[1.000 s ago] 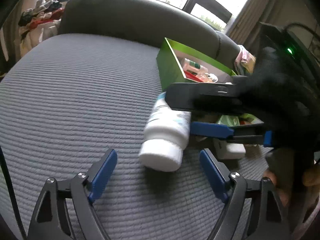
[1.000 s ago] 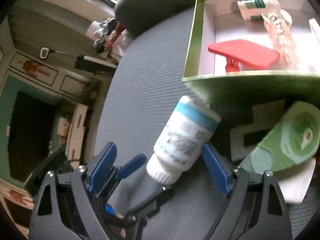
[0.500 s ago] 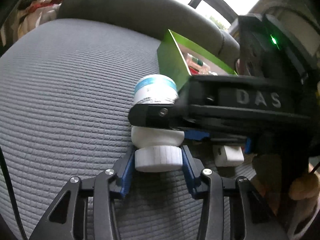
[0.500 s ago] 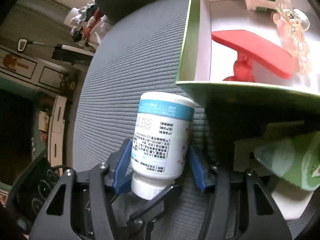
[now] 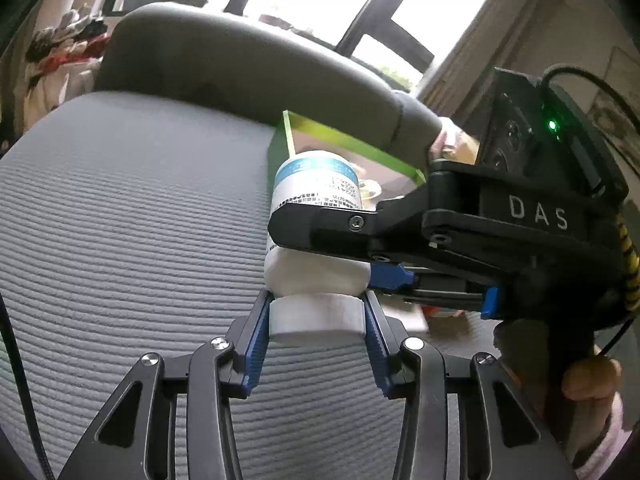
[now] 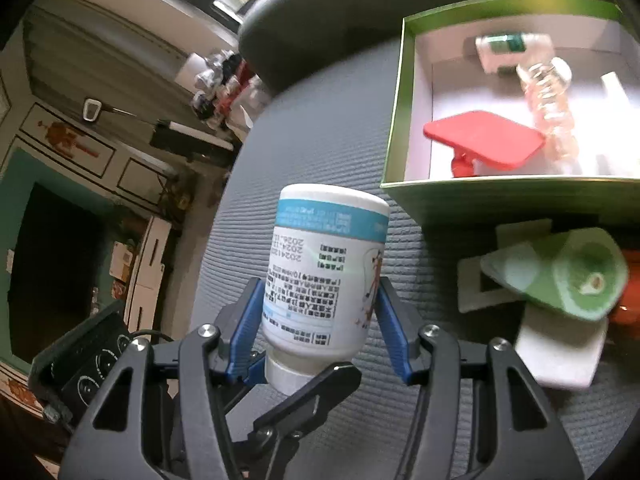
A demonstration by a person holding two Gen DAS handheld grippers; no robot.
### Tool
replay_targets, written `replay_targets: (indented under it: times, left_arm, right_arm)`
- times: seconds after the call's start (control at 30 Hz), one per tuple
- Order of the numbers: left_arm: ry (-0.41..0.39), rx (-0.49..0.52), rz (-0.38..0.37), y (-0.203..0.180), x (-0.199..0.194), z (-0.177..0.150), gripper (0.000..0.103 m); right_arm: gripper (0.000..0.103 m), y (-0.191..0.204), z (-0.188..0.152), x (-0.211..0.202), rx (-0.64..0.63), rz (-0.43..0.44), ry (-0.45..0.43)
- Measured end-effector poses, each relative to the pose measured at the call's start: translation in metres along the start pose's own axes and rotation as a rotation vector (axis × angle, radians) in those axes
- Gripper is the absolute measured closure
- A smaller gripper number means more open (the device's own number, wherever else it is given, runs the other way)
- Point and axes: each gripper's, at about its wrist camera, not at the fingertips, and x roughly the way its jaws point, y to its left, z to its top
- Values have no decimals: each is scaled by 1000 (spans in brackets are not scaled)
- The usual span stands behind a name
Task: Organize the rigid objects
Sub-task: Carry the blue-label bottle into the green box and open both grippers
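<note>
Right wrist view: a white plastic bottle [image 6: 324,276] with a blue band and a label of dense black print is held base up, its white screw cap [image 5: 316,316] at the bottom, raised above the ribbed grey seat cushion [image 6: 320,148]. The right gripper [image 6: 320,320] clamps its blue pads on the bottle's body, while the left gripper [image 5: 316,316] pinches the cap; both have just closed on it. To the right stands an open green box [image 6: 404,92] with a white inside, holding a red flat-topped piece [image 6: 484,140], a small green-labelled bottle [image 6: 512,50] and a clear plastic item [image 6: 548,100]. Below the box, on the cushion, lie a green packet [image 6: 568,276] and white flat pieces [image 6: 560,356]
</note>
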Motion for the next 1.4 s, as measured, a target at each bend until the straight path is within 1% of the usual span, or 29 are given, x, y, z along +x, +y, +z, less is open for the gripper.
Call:
replay_targets:
  times: [0.13,0.2,0.33,0.53,0.63,0.8,1.0,1.13,1.27,1.4]
  left_arm:
    - [2,15,-67,-18,-7,-7,59]
    - [9,39,-80,-28,-4,-11,59]
    - [39,90,-115,-60,5,-18,59]
    - [95,137,-148,-102,31,-11,59]
    - [109,165,-160,-120,43,-4,59]
    - [127,202,-174,-147,69,14,59]
    - [143,218,-191,-164,93,35,59]
    - [178,183,-221,-165,118,50,59]
    - [194,176,-221,-164,137,61,59]
    - [221,143,-224,-157,155,68,59]
  right_arm:
    - [48,-6,-12,-27,-15,31,-59]
    - [48,-12,-20,-40,-18,31,-88]
    - [48,-30,-30,-68,-1,33,-138]
    - [48,-59,-33,-102,40,33,-188]
    - [48,-71,-31,-118,53,29,-218]
    - [48,-88,-20,-139,78,38,-263]
    - [48,-108,6,-154,105,33,-300]
    - [48,-122,25,-156,122,27,-297]
    - [48,-136,42,-152,154,23,-289]
    - [48,-147,58,-142,170,10,-270]
